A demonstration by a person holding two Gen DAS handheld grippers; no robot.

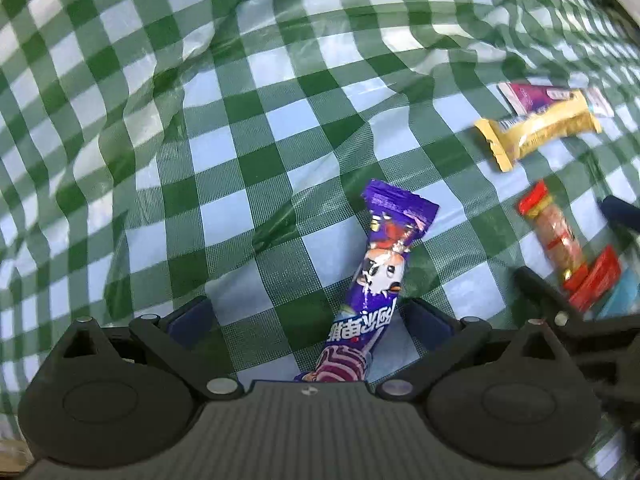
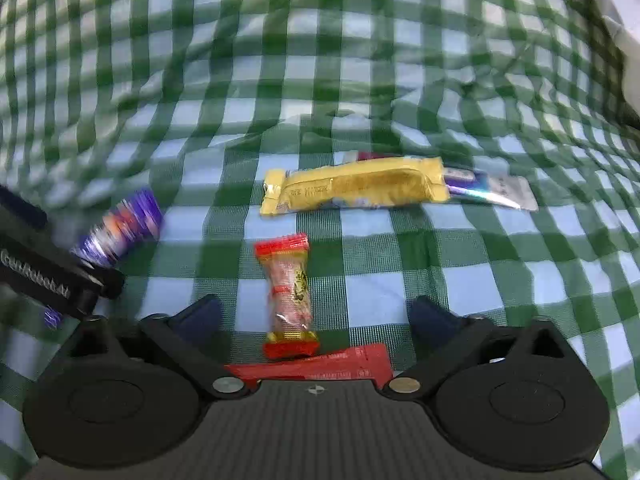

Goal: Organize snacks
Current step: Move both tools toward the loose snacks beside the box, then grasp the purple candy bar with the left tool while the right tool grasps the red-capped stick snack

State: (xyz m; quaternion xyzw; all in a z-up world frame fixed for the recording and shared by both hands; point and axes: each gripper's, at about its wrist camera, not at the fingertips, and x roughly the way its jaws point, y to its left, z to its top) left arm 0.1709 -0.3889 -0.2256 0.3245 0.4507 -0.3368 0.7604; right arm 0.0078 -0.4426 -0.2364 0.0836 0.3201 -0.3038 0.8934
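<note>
A purple snack packet lies on the green checked cloth between the spread fingers of my open left gripper; it also shows blurred in the right wrist view. A red-ended clear snack packet lies between the spread fingers of my open right gripper, with a flat red packet just under its near end. The red-ended packet also shows in the left wrist view. A yellow packet lies farther off, on top of a purple-and-silver packet.
The wrinkled green-and-white checked cloth covers the whole surface. The yellow packet lies at the right in the left wrist view. The left gripper shows at the left edge of the right wrist view. A white edge stands far right.
</note>
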